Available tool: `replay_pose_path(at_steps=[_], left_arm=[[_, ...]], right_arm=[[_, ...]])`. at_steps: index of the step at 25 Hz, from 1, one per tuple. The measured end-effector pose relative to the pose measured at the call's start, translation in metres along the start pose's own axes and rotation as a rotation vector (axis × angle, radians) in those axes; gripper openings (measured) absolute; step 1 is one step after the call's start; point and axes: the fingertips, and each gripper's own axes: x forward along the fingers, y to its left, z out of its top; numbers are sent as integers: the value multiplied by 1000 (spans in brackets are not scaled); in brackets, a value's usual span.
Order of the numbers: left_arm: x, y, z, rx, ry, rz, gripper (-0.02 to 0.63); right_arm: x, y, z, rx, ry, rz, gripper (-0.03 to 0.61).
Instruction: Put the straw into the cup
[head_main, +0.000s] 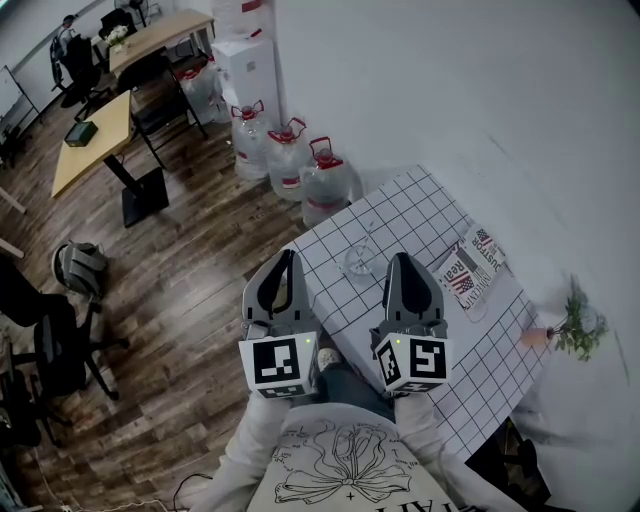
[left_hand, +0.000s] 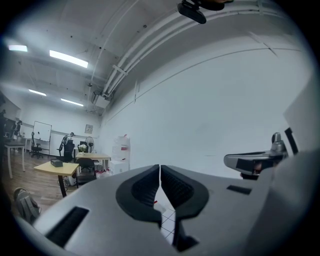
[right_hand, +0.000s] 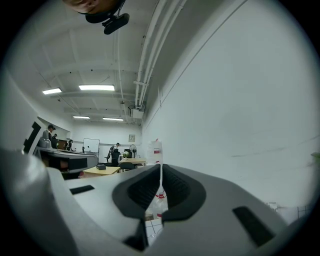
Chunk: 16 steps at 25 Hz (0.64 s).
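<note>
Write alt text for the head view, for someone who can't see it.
The left gripper and right gripper are held side by side, jaws closed, above a grid-patterned table, where a clear cup stands between their tips. A flag-print pouch lies to the right; water jugs stand on the floor beyond.

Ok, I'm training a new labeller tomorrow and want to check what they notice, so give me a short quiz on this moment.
1. True or false: the left gripper and the right gripper both stand wide open.
2. The clear cup stands on: A) the wooden floor, B) the grid tablecloth, C) an office chair.
3. What printed thing lies on the table to the right of the cup, as the head view shows it?

Key
1. False: both are shut, with nothing between the jaws.
2. B
3. The flag-print pouch.
</note>
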Motion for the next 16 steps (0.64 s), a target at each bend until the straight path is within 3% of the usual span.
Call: replay_pose_path(at_steps=[16], left_arm=[[-5, -4, -2, 3, -5, -7, 9]], right_arm=[[-6, 1, 0, -10, -4, 3, 12]])
